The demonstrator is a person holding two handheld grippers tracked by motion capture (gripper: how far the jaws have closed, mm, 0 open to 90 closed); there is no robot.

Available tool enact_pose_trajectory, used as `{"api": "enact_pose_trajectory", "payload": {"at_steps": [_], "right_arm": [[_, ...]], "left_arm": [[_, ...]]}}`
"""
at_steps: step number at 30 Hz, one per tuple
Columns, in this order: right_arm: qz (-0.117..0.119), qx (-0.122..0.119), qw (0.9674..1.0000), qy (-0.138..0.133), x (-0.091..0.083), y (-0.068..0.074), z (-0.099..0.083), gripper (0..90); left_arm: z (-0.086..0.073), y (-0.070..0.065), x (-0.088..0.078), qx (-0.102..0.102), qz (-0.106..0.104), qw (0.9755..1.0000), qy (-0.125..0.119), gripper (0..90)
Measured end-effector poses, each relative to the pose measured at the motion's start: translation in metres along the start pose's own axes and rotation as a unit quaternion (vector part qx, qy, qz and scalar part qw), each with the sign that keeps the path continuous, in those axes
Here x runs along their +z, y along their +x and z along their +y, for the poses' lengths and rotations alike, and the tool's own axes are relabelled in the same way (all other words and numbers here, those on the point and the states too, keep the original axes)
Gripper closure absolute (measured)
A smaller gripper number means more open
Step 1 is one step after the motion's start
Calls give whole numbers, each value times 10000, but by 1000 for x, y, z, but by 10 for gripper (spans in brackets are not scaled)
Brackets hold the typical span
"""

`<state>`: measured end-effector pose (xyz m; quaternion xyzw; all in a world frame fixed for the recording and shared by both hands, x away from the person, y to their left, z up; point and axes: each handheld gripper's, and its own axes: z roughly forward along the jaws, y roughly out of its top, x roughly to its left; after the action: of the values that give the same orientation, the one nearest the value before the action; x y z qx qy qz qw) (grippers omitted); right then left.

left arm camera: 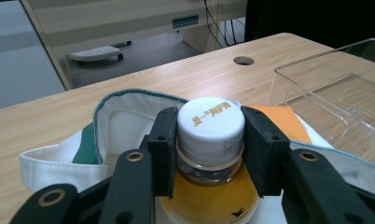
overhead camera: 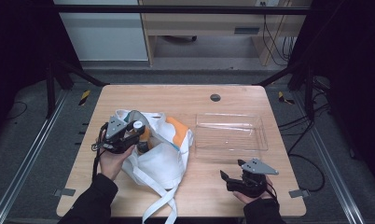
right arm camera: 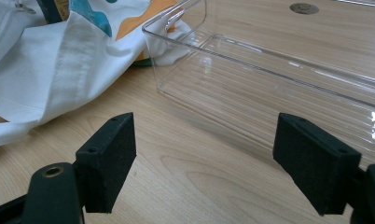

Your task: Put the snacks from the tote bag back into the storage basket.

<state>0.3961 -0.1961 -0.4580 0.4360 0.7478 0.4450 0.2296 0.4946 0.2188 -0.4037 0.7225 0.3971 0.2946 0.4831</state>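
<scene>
White screw cap (left arm camera: 211, 125) of the bottle (left arm camera: 209, 198) of amber drink, standing in the cloth bag (left arm camera: 115, 126): gold Chinese characters across its top, apparently "统一阿萨姆", with a faint, illegible stamped code on its side; a small dark emblem sits low on the bottle.

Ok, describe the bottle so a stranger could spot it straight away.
On the wooden table, left of the clear plastic tray, lies a white cloth bag. The bottle stands in its open mouth, the left gripper closed on its neck. It alone has a white cap with gold lettering over amber liquid.
</scene>
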Motion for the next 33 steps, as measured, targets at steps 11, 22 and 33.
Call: {"api": "enact_pose_trajectory", "payload": {"at_steps": [11, 22, 33], "right_arm": [[20, -16, 10000, 73, 3, 2, -1, 213], [24, -55, 10000, 75, 3, 1, -1, 213], [39, -52, 9999, 84, 3, 2, -2, 212]], "left_arm": [[1, -2, -1, -108, 105, 9999, 27, 585], [9, -1, -10, -127, 204, 9997, -55, 586], [26, -2, -29, -149, 296, 9992, -209, 586]]}}
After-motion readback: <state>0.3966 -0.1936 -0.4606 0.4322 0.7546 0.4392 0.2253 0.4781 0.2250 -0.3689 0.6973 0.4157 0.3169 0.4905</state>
